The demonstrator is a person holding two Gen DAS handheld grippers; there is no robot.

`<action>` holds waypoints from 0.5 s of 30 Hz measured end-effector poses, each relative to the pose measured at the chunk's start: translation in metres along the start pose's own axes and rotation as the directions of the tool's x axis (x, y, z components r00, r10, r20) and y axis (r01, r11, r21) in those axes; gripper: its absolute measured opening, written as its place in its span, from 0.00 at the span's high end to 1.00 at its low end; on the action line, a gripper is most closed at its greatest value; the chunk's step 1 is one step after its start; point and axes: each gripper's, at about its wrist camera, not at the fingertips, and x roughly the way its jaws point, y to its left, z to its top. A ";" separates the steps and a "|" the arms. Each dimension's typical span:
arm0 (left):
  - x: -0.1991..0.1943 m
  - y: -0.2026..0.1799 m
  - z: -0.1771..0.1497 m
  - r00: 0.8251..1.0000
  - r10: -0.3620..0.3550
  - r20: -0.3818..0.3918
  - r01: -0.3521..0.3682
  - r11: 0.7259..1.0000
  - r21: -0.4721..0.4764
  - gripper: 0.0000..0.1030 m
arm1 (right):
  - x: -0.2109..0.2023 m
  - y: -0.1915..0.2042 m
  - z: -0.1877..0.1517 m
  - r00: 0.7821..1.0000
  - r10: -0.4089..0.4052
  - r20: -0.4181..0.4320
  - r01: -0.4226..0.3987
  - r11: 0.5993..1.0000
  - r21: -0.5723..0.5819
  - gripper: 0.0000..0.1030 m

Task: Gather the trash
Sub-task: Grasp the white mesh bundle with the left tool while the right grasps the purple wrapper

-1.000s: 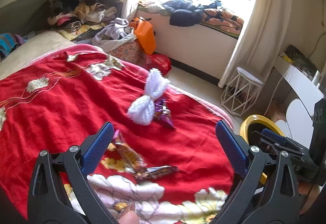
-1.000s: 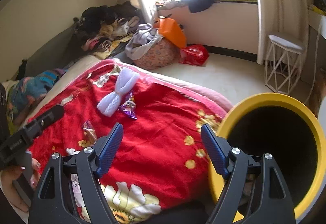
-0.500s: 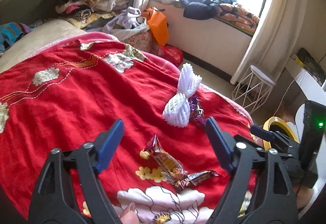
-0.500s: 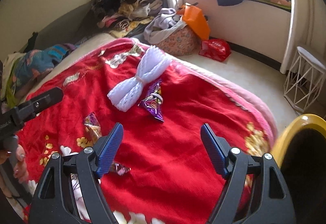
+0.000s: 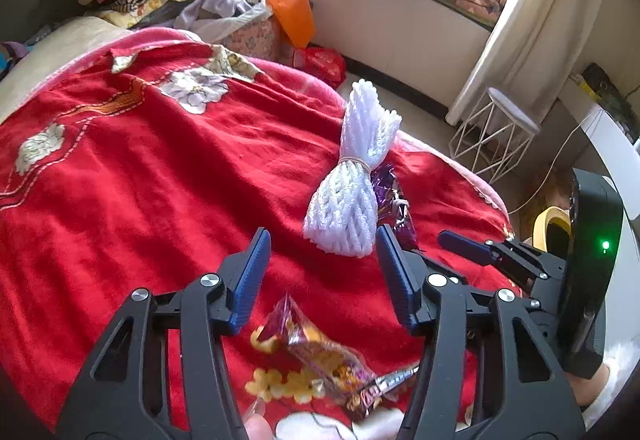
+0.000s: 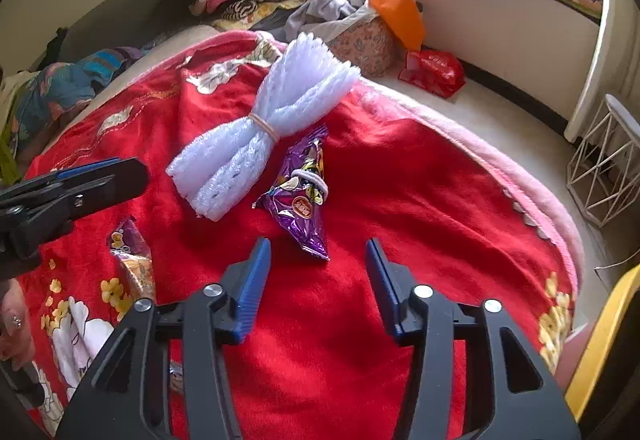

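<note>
Red floral bedding [image 5: 120, 179] fills both views. Over it, the left gripper [image 5: 320, 272] has its jaws closing with nothing gripped; an orange snack wrapper [image 5: 320, 356] lies below and between its fingers. The right gripper [image 6: 318, 276] is closing too, jaws empty, a purple snack wrapper [image 6: 304, 199] just ahead of its tips. Beside that wrapper lies a banded white foam-net bundle [image 6: 260, 135]. A yellow-rimmed bin [image 6: 600, 336] stands off the bed's edge.

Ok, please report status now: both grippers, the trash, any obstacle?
Left gripper and right gripper both empty, jaws closing. Orange wrapper, purple wrapper, white foam net lie on red blanket. Nothing blocking.
</note>
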 end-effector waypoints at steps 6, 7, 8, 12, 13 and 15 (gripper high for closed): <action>0.019 0.000 0.006 0.999 0.008 -0.033 -0.008 1.000 0.011 0.58 | 0.008 0.002 -0.001 1.000 0.018 -0.012 -0.019 1.000 -0.011 0.79; 0.022 0.000 0.007 0.999 0.008 -0.037 -0.008 1.000 0.012 0.58 | 0.008 0.002 -0.002 1.000 0.024 -0.011 -0.024 1.000 -0.009 0.85; 0.025 0.000 0.008 0.999 0.006 -0.044 -0.006 1.000 0.011 0.60 | 0.006 0.001 -0.003 0.999 0.033 -0.008 -0.033 0.999 -0.007 0.86; 0.036 0.002 0.010 0.998 -0.006 -0.069 0.006 1.000 -0.003 0.71 | -0.004 -0.002 -0.008 0.998 0.059 0.006 -0.059 0.998 0.010 0.89; 0.037 0.002 0.010 0.997 -0.009 -0.073 0.009 1.000 -0.006 0.73 | -0.006 -0.003 -0.010 0.998 0.065 0.008 -0.065 0.998 0.016 0.89; 0.041 0.002 0.010 0.996 -0.029 -0.085 0.027 0.999 -0.018 0.82 | -0.012 -0.005 -0.014 0.997 0.074 0.012 -0.074 0.997 0.028 0.90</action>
